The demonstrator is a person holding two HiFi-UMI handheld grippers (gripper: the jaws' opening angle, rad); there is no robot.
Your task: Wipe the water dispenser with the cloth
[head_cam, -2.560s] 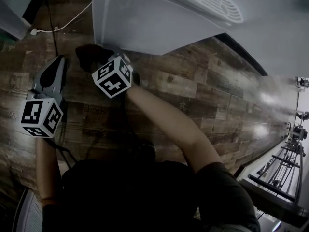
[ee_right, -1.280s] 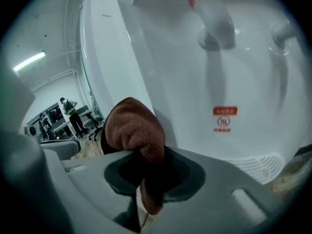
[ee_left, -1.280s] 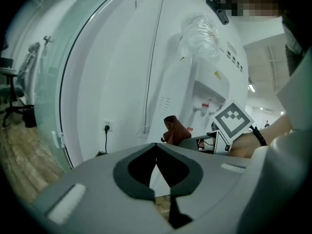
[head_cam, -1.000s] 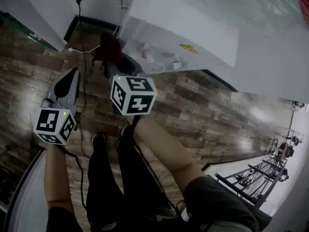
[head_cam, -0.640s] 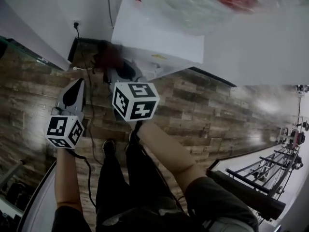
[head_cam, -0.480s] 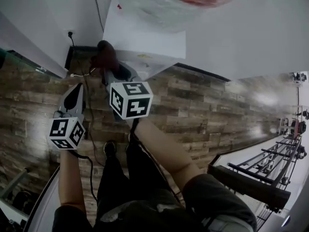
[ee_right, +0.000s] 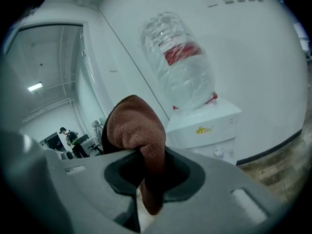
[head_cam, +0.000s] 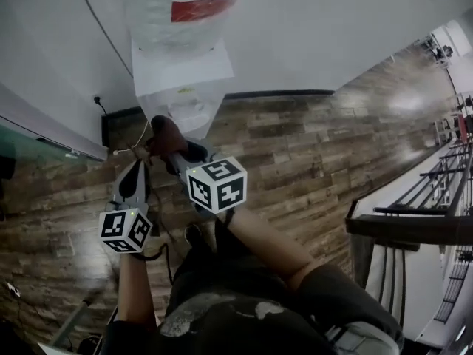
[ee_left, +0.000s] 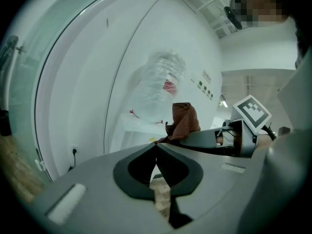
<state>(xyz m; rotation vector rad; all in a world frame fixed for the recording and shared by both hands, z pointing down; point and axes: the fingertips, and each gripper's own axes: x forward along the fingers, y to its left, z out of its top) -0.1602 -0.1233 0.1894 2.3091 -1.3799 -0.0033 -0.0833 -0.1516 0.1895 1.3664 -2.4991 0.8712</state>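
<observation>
While person stands over wood floor (head_cam: 310, 161), nearest first:
L claw (head_cam: 137, 170): clenched, tips meet, nothing btwn them; held low, a bit behind the R one.
R claw (head_cam: 177, 157): clamped on cloth, fwd of L claw, aimed at dispenser.
Cloth (head_cam: 164, 132): brown; bunched above the jaws, a tail hanging down btwn them; in R claw only, not touching dispenser.
Key relation: water dispenser (head_cam: 181, 87) lies straight ahead of and beyond R claw, w/ a gap of floor btwn. R claw is nearer and has the cloth, so the reach looks like its job.
Dispenser axis: upright, long axis vertical; white box against wall (head_cam: 310, 28).
Bottle (head_cam: 181, 6): clear w/ red label, sits on dispenser top.
Wall bits: socket (head_cam: 96, 98) left of dispenser, cable running up wall.
Count: 2 claws, 1 cloth, 1 dispenser, 1 bottle.
Task stage (judgement): approach only, no wipe contact yet; next needs R claw carried fwd to dispenser face.
</observation>
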